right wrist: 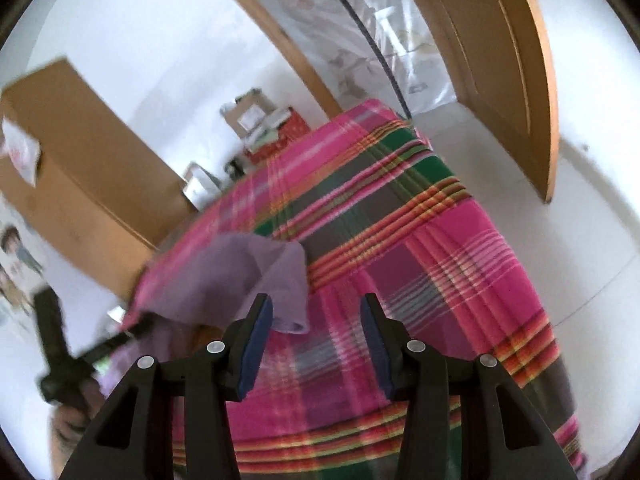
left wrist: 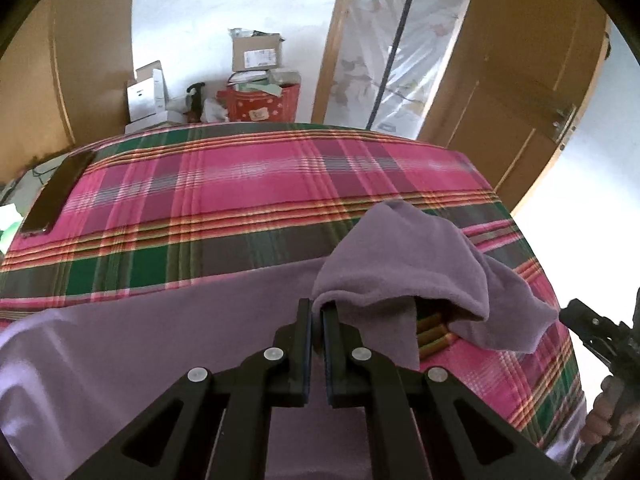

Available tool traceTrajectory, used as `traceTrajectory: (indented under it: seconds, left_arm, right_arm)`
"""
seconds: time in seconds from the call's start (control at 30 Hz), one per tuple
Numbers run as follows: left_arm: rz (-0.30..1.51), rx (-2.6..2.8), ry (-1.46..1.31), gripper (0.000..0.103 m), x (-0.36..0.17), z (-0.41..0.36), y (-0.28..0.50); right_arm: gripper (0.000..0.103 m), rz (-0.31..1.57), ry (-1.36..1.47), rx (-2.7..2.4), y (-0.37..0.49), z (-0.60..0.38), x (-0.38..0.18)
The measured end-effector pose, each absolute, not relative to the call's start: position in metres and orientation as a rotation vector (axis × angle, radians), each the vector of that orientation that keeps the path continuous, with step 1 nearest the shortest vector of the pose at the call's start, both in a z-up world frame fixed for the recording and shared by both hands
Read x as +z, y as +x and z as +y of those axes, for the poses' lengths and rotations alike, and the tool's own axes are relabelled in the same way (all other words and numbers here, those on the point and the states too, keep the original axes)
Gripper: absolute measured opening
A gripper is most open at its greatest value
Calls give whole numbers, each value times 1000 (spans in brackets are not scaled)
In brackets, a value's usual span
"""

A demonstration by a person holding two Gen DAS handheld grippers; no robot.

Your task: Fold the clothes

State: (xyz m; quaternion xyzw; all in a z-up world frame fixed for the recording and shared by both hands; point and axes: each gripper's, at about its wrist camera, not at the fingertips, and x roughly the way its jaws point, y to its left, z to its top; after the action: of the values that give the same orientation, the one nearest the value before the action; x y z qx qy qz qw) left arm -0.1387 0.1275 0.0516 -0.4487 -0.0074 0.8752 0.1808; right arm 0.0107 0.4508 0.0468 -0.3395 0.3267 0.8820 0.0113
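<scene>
Left wrist view, reading left to right: a dark flat bar point(left wrist: 56, 192) lies at the far left edge of the plaid-covered desk point(left wrist: 248, 184). The purple garment point(left wrist: 168, 320) spreads over the near side of it. My left hand-held gripper point(left wrist: 318, 320) is clamped on a lifted corner of the garment, the flap raised and draped rightward, one part-made fold. At the far right edge I see the other tool. Right wrist view: my right hand-held gripper point(right wrist: 316, 320) stands apart, nothing between its pads, the garment's flap just left of it. Judgement: early stage; first fold not laid, the remaining folds still outstanding.
</scene>
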Motion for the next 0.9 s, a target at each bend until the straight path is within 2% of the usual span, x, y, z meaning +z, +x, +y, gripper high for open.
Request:
traceTrajectory:
  seconds: [0.2, 0.37, 0.57, 0.7, 0.83, 0.9]
  left_arm:
    - [-78, 2498, -1295, 5, 49, 113, -144]
    - [-85, 2504, -1304, 5, 47, 109, -143]
    - [-65, 2489, -1313, 5, 45, 111, -142]
    - [-46, 2471, -1319, 5, 44, 116, -141]
    - [-29, 2457, -1316, 5, 45, 122, -137]
    - [-9, 2443, -1311, 5, 46, 126, -136]
  right_arm:
    - [48, 1100, -1107, 2799, 9, 432, 48]
    - [47, 1014, -1228, 2819, -10, 413, 40]
    - [47, 1023, -1212, 2813, -26, 410, 32]
    - [18, 1024, -1203, 2789, -32, 417, 31]
    - [8, 990, -1178, 2788, -31, 423, 35]
    - [7, 974, -1145, 2786, -29, 430, 39]
